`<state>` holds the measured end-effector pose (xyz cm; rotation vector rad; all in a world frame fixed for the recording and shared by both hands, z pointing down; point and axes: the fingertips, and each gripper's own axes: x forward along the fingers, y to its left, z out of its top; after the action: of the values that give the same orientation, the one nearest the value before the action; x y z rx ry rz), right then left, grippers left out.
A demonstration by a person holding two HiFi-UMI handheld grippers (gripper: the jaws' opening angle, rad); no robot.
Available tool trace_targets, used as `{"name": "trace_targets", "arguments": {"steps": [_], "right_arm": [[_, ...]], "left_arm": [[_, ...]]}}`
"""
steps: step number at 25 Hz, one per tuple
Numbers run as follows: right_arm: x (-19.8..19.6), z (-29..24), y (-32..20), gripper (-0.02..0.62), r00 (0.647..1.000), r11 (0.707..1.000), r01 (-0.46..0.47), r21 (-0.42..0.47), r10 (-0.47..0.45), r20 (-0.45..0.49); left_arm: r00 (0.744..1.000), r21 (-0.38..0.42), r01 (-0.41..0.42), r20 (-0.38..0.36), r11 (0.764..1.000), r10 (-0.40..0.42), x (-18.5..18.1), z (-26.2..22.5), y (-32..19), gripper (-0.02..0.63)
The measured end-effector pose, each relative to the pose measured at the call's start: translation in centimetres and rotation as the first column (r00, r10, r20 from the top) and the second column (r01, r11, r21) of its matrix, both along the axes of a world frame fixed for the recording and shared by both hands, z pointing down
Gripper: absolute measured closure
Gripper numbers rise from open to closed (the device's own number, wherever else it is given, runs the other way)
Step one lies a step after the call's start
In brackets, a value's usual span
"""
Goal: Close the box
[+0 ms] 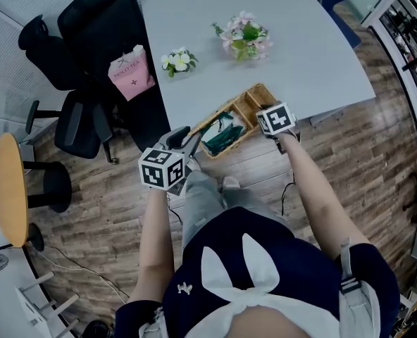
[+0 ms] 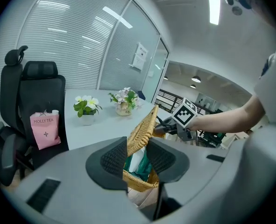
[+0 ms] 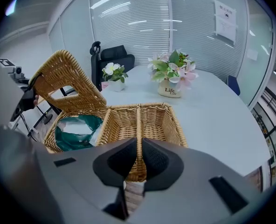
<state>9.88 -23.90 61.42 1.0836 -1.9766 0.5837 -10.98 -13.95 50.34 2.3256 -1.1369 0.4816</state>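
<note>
A wicker box [image 1: 247, 103] sits at the white table's [image 1: 314, 55] near edge, divided into compartments. One compartment holds a green packet [image 3: 75, 132]. Its woven lid flap [image 3: 68, 80] stands raised over that compartment. My left gripper [image 2: 137, 155] is shut on the free edge of the lid flap [image 2: 141, 129], which runs up between the pads. My right gripper [image 3: 139, 153] is shut on the box's wicker divider [image 3: 139, 125] at the near rim. In the head view the left gripper [image 1: 187, 141] is at the box's left end and the right gripper [image 1: 270, 122] at its right.
A pot of pink flowers [image 1: 245, 37] and a small pot of white flowers [image 1: 177, 60] stand farther back on the table. A black office chair [image 1: 89, 41] with a pink bag [image 1: 131, 72] is at the left. A round wooden table [image 1: 8, 189] stands near the left edge.
</note>
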Motion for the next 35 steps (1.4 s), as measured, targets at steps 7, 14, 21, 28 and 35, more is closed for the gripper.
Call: {"name": "trace_targets", "arguments": {"steps": [7, 14, 21, 28, 35], "right_arm": [[0.0, 0.0, 0.0, 0.554, 1.0, 1.0, 0.007, 0.006, -0.007, -0.003], [0.0, 0.1, 0.0, 0.554, 1.0, 1.0, 0.008, 0.004, -0.008, 0.002], [0.0, 0.0, -0.1, 0.554, 1.0, 1.0, 0.006, -0.004, -0.006, 0.009], [0.0, 0.1, -0.1, 0.554, 1.0, 1.0, 0.004, -0.008, -0.004, 0.014], [0.1, 0.1, -0.1, 0.554, 1.0, 1.0, 0.004, -0.007, -0.004, 0.015]], "left_arm": [[0.998, 0.019, -0.019, 0.056, 1.0, 0.018, 0.5, 0.3, 0.7, 0.485], [0.988, 0.036, -0.068, 0.143, 0.997, 0.062, 1.2, 0.9, 1.5, 0.485], [0.963, 0.047, -0.137, 0.239, 0.99, 0.122, 1.9, 1.5, 2.3, 0.483], [0.938, 0.05, -0.197, 0.301, 0.979, 0.173, 2.5, 2.2, 2.9, 0.477], [0.88, 0.034, -0.28, 0.409, 0.959, 0.243, 3.0, 3.0, 3.5, 0.474]]}}
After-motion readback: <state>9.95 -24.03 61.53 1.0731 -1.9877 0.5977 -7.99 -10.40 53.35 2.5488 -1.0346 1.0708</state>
